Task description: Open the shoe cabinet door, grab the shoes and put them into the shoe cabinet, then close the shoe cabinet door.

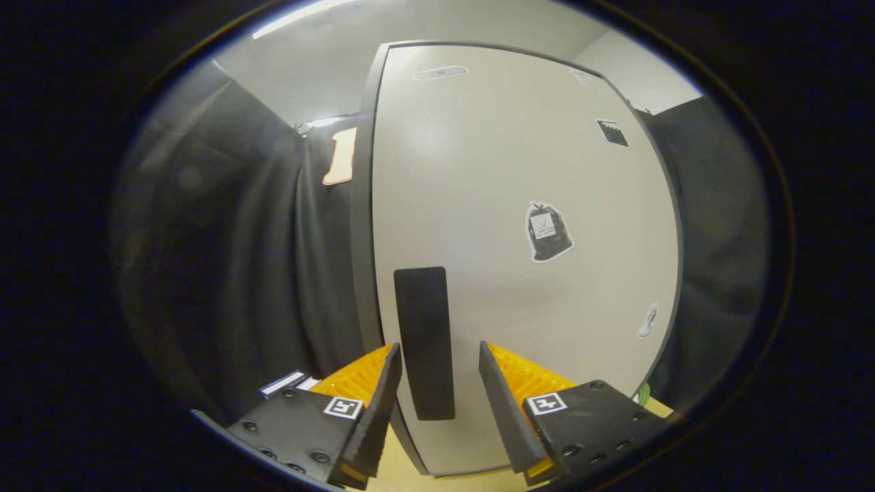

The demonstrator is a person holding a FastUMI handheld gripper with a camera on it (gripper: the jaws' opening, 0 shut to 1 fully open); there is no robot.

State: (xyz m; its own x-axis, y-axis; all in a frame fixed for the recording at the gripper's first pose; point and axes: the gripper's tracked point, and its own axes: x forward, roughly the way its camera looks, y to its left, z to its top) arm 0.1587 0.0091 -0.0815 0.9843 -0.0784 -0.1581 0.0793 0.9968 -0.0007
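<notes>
Your tongs (437, 396) sit nearest the lens, their two fingers (372, 417) spread apart with a clear gap between them. In that gap stands the dark upright handle (424, 342) of the cabinet door (519, 171); its lower part runs down between the fingertips, and its top rises just beyond them. Neither finger presses on the handle: you can see pale door on both sides of it, a thin strip on the left and a wider one on the right. Whether the tips reach as far as the door's face, you cannot tell from here.

The door is pale and flat, facing you squarely, and it looks shut against its dark frame (362, 205), which shows as a band along the door's left edge. The handle is set near that left edge, in the door's lower half. On the door, right of the handle, there is a sticker (548, 232) of a dark bag, a small dark square mark (612, 132) higher up near the right edge, and a small pale sticker (649, 320) lower down by the same edge.

Black cloth (225, 260) hangs on both sides of the cabinet. Below the door and between your fingers shows a strip of light wooden floor (437, 478).
</notes>
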